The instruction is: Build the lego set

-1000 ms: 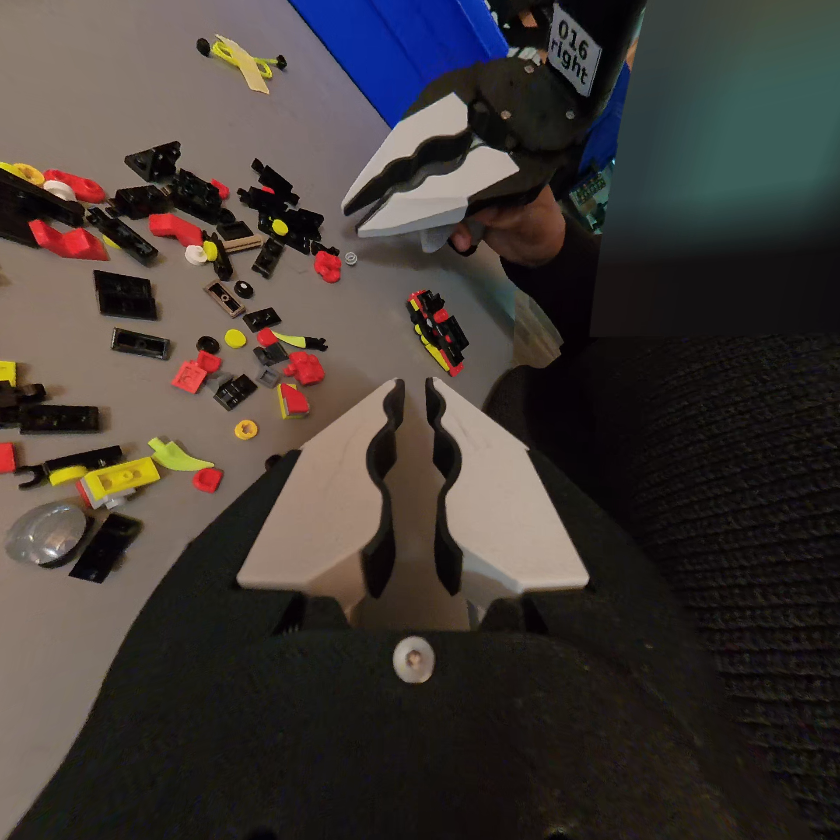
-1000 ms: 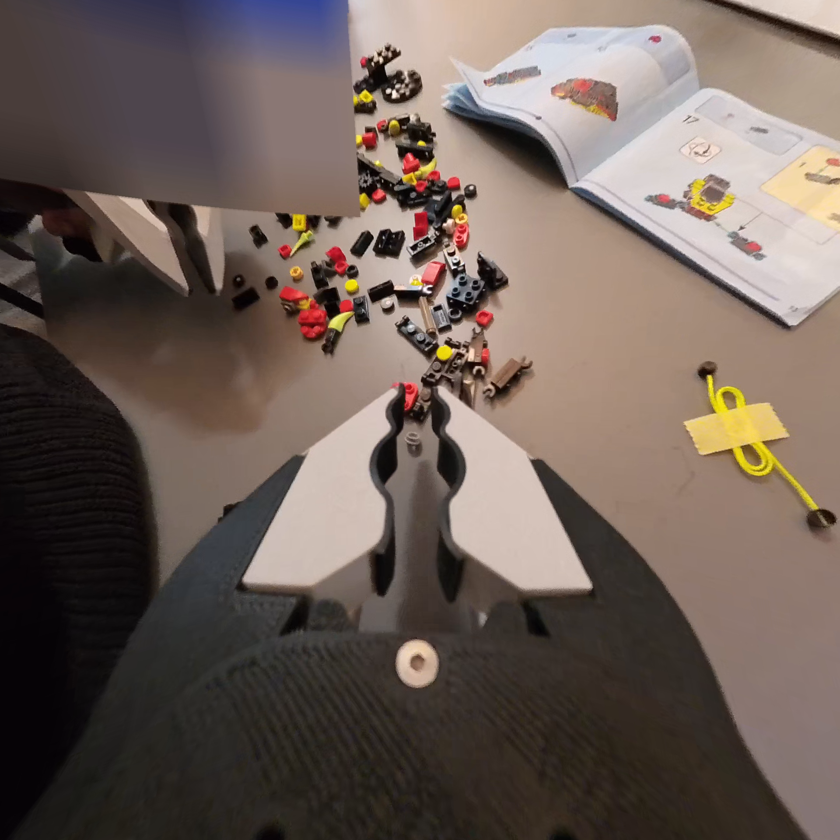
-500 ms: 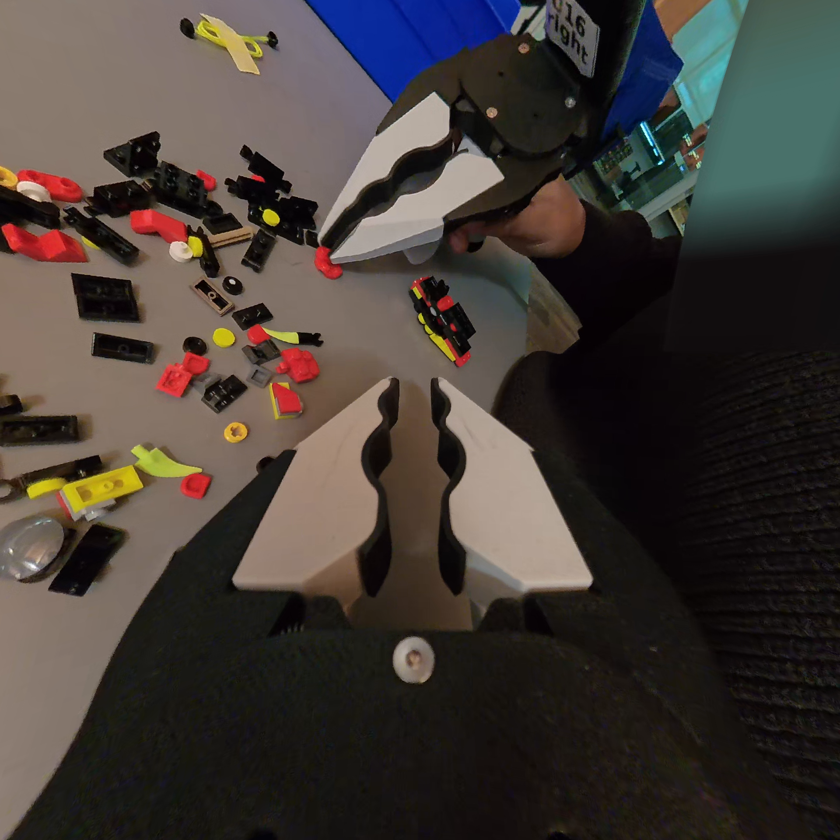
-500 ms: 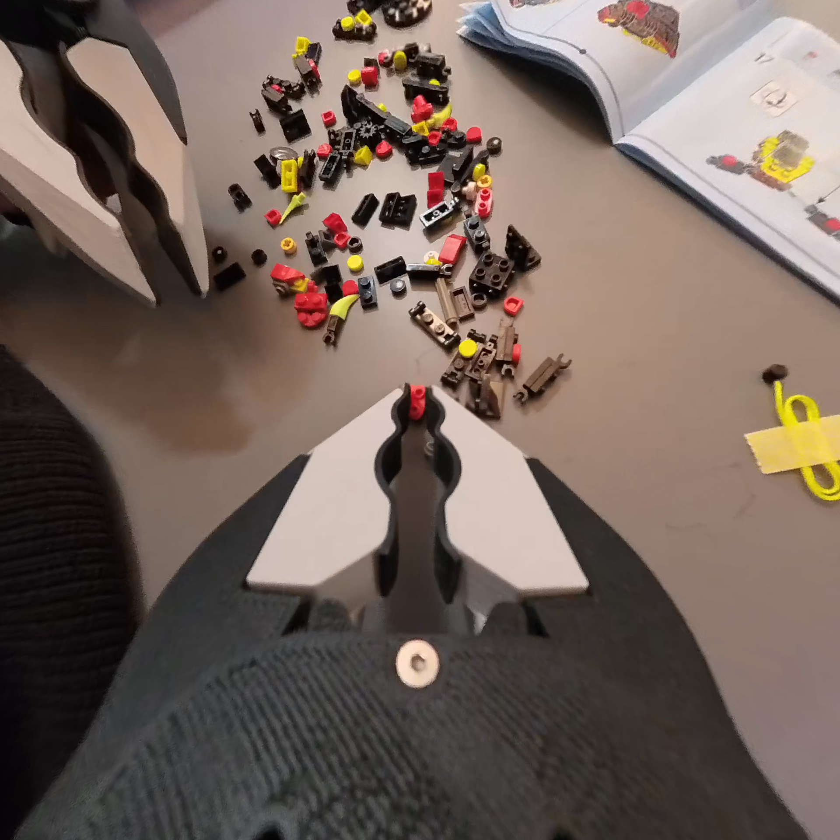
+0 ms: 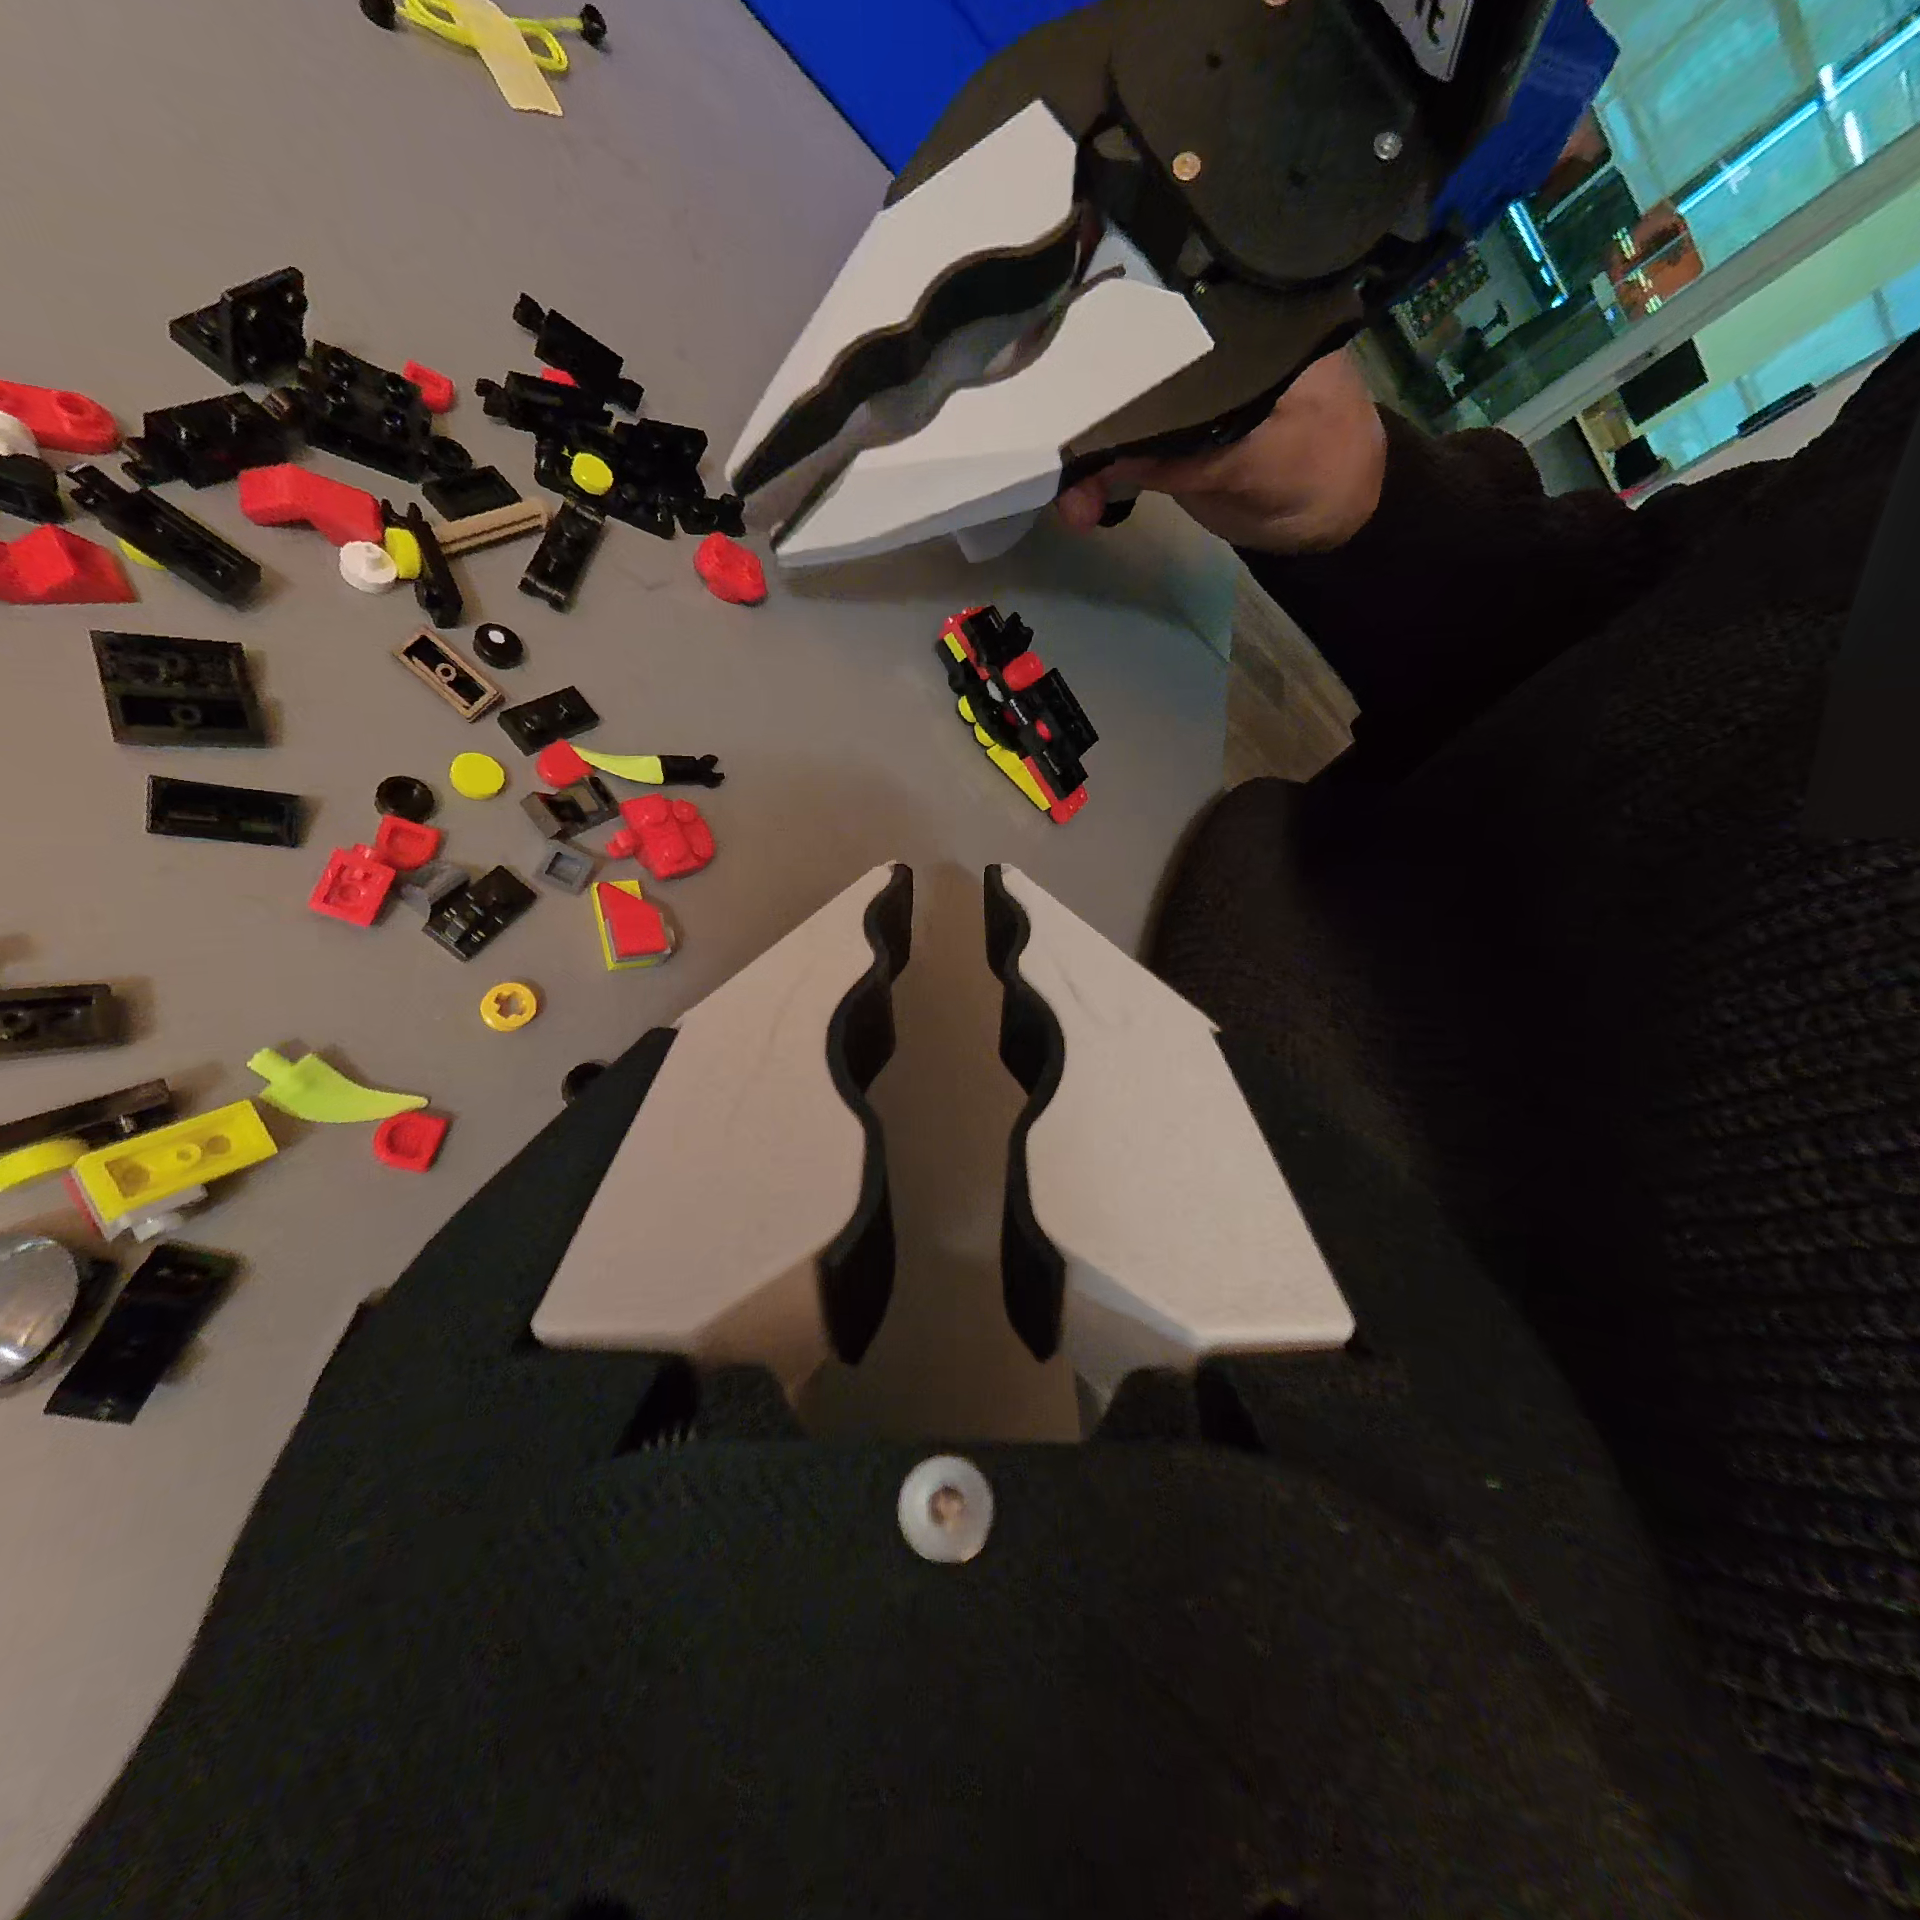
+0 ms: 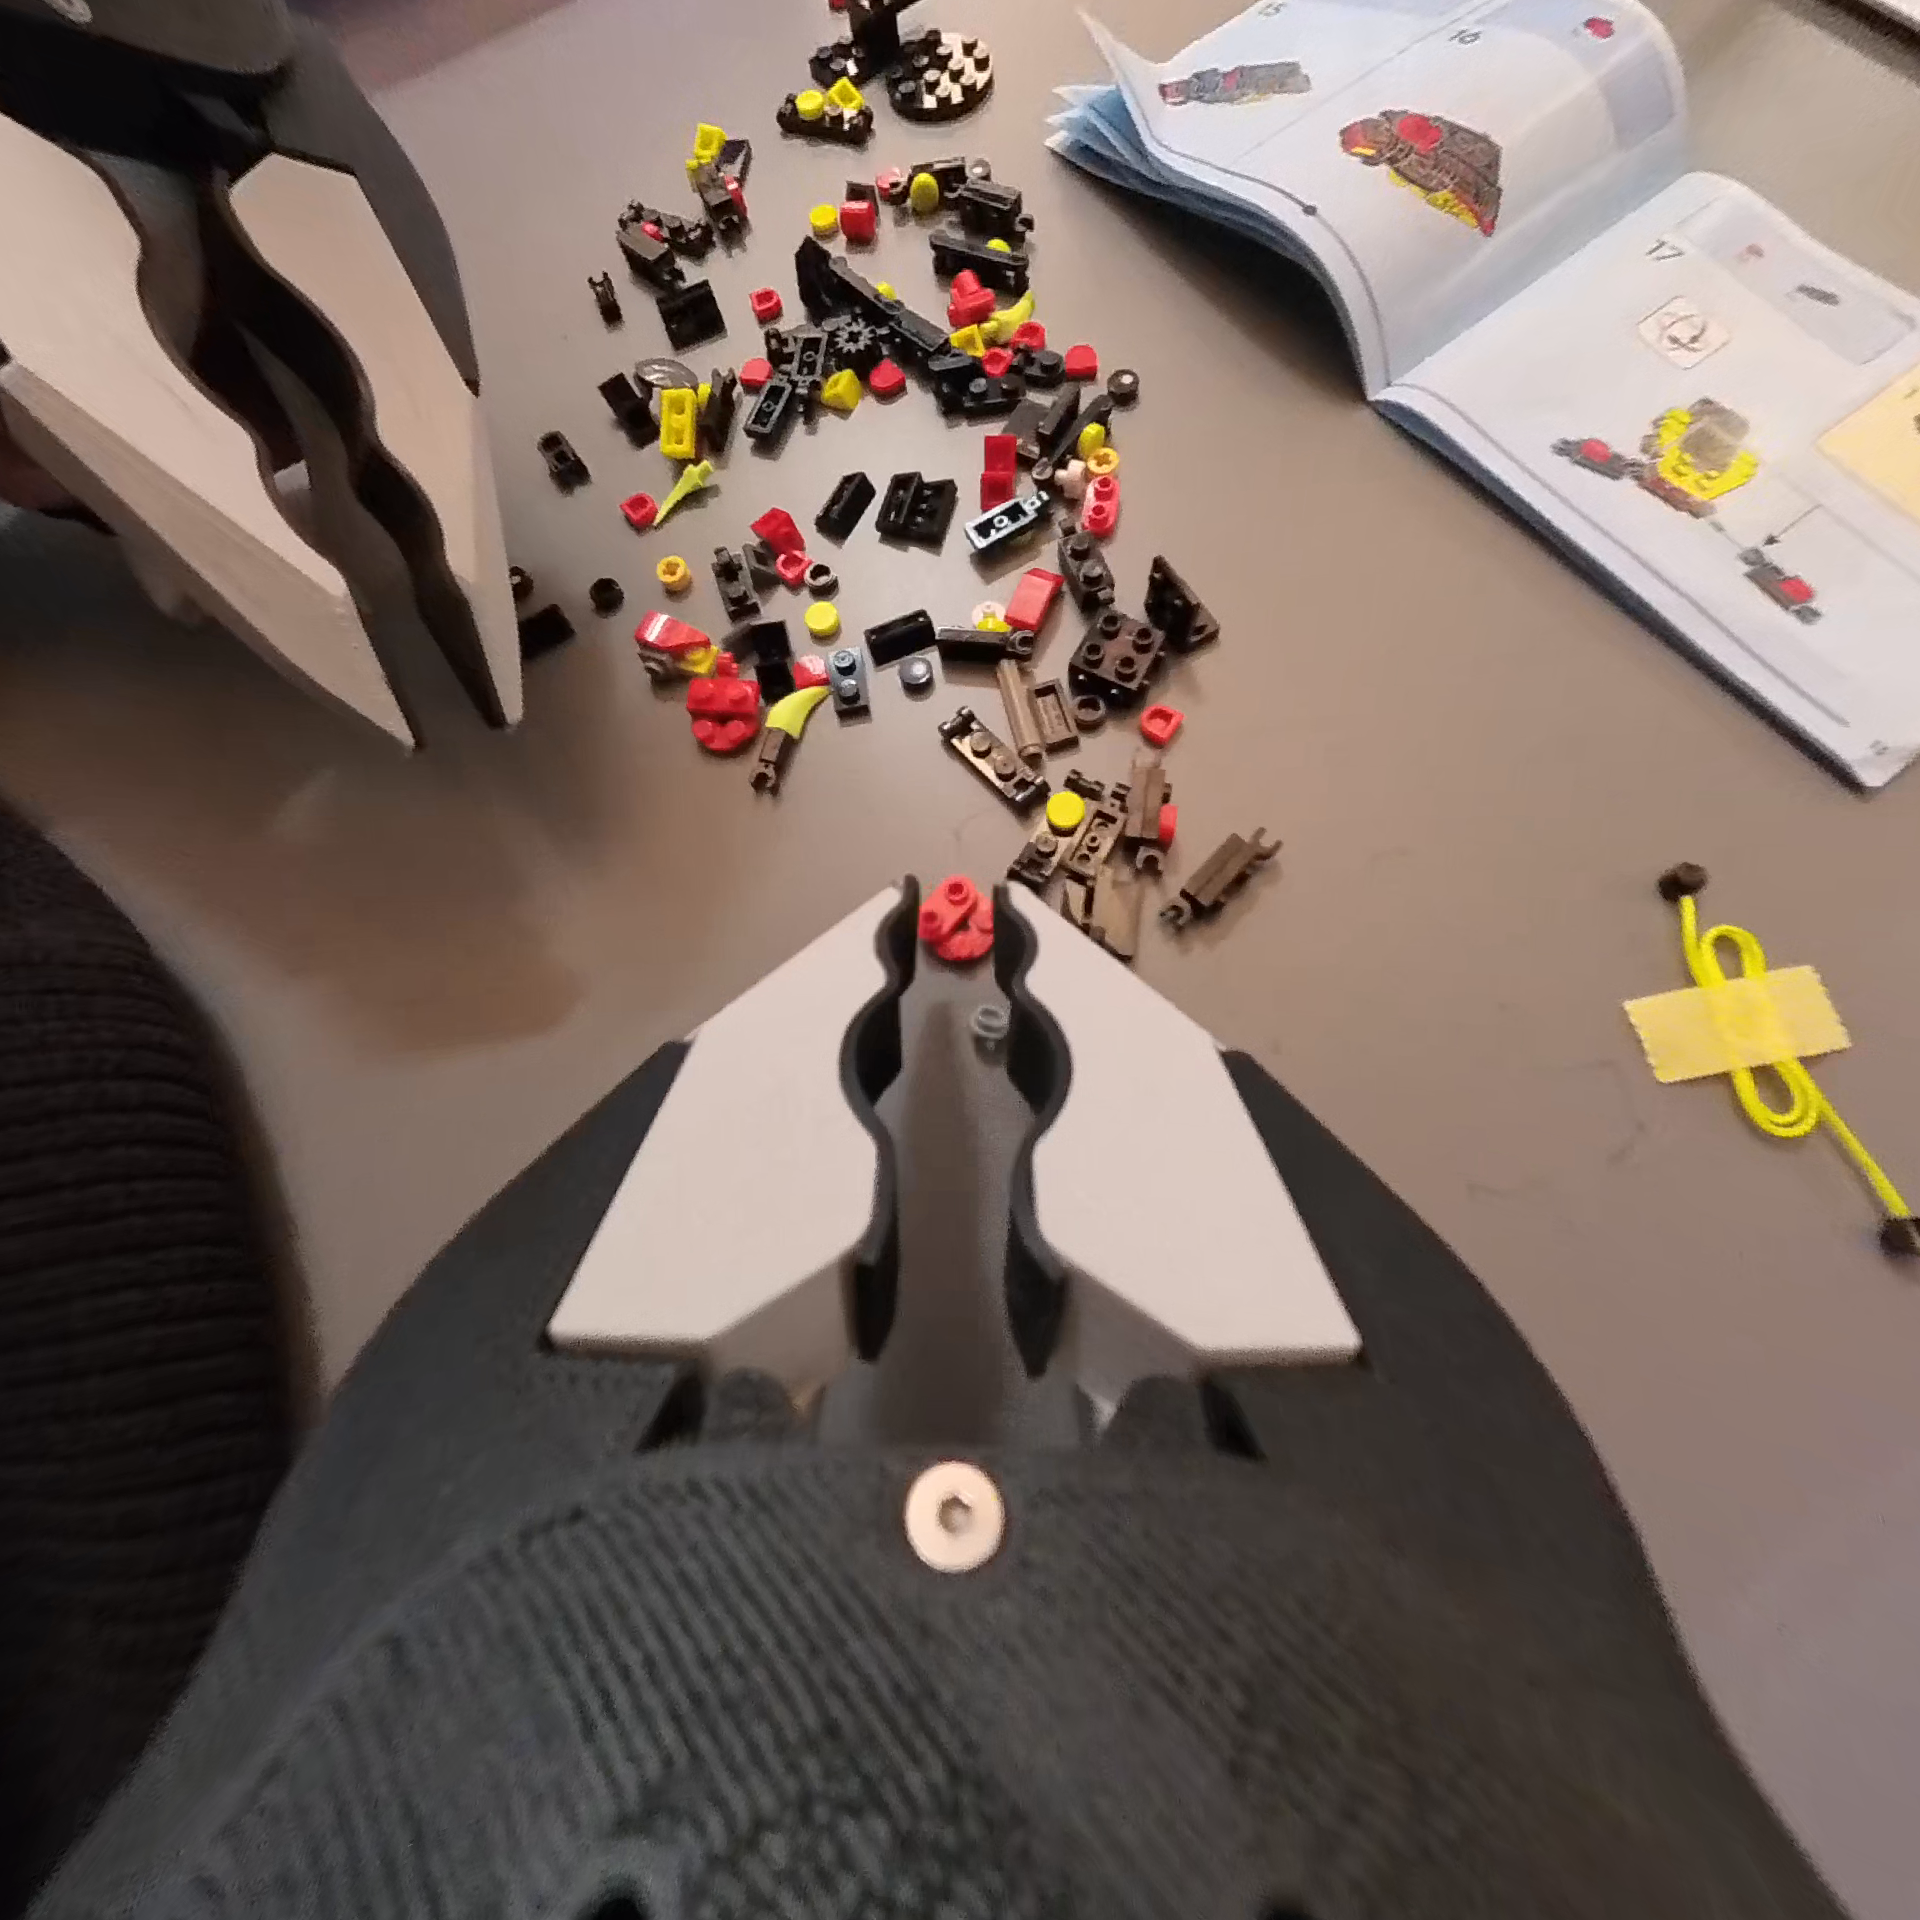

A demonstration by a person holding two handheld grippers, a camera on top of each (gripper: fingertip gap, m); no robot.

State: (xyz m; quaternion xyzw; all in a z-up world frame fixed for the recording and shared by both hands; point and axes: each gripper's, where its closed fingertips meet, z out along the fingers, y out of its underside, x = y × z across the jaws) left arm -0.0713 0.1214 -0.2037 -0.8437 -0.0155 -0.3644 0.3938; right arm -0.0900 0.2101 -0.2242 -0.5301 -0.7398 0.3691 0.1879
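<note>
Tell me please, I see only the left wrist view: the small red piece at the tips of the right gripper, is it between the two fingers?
Observer: Yes. In the right wrist view the small red studded piece lies between the fingertips of the right gripper. Whether the pads press it, I cannot tell.
Operator: Is something else between those fingers?
Observer: A tiny grey round piece lies on the table, farther back between them.
Operator: What is beyond the pile on that side?
Observer: An open instruction booklet, lying to the right of the loose bricks.
</note>
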